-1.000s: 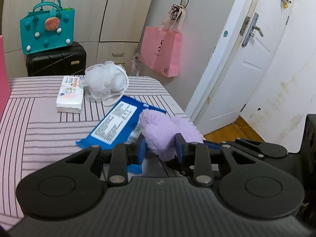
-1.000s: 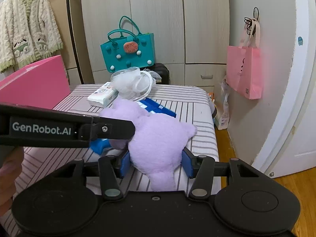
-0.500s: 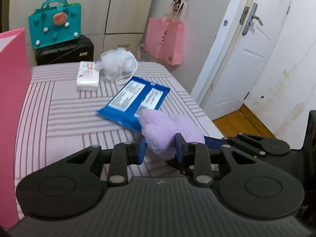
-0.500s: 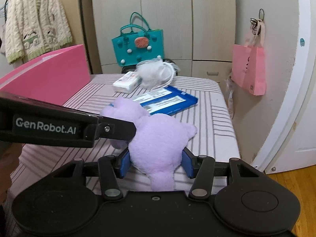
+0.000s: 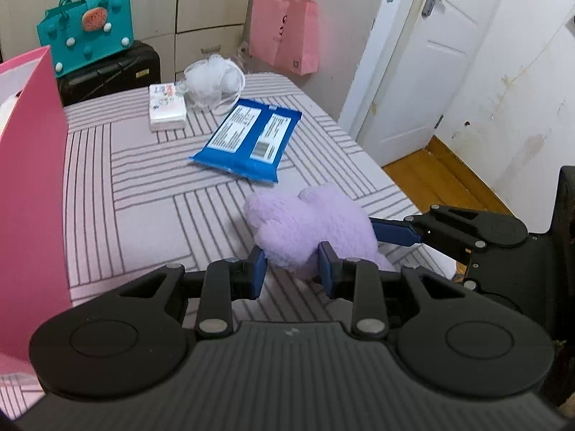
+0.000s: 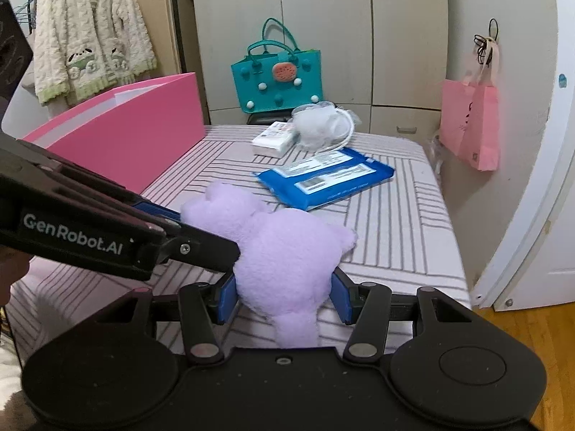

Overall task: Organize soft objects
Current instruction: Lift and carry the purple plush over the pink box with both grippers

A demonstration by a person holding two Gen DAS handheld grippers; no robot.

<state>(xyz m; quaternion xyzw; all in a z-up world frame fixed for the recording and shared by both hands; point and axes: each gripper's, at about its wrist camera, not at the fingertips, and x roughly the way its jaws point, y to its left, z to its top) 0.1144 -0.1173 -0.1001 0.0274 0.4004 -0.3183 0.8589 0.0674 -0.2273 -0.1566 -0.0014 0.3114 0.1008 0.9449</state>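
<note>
Bed (image 5: pixel 151 215), striped cover. Pink box (image 6: pixel 143 136), left side. Blue packet (image 5: pixel 248 143), mid-bed. Purple plush toy (image 6: pixel 284 255), above the bed's near edge, gripped by both: left gripper (image 5: pixel 291 267) jaws clamped on one end, right gripper (image 6: pixel 284 296) jaws clamped on its body. Tissue pack (image 5: pixel 167 111), far end.

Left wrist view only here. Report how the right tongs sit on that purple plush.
Observer: Both pads of the right tongs press the purple plush at its body, one on each side; a limb hangs between them.
Operator: Say where the left tongs bite it.
Observer: The left tongs hold its head end, near a small ear.
Operator: Name what's behind the pink box.
Observer: Beyond the pink box, a cream cardigan hangs.
</note>
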